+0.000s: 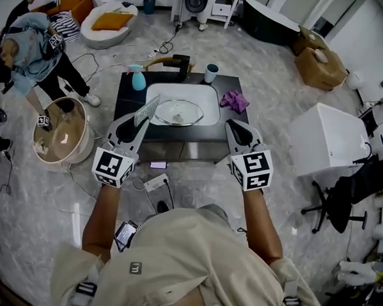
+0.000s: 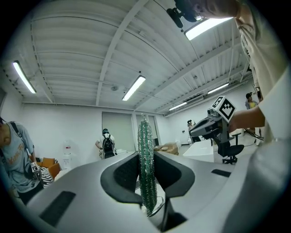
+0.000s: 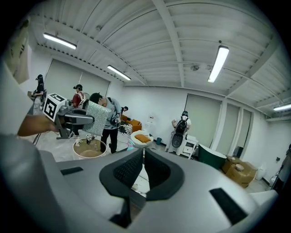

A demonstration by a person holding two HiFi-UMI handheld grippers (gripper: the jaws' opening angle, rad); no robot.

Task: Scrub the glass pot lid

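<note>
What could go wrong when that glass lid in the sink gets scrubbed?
1. The lid lies loose in the sink, and the right gripper holds nothing, so the lid could slide or bang about.
2. The scrubber sticks far out of the left gripper; a hard push might bend it or twist it loose.

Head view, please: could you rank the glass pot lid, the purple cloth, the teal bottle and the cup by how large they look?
1. glass pot lid, clearly largest.
2. purple cloth.
3. teal bottle and cup: too alike to rank; the bottle looks only slightly taller.
</note>
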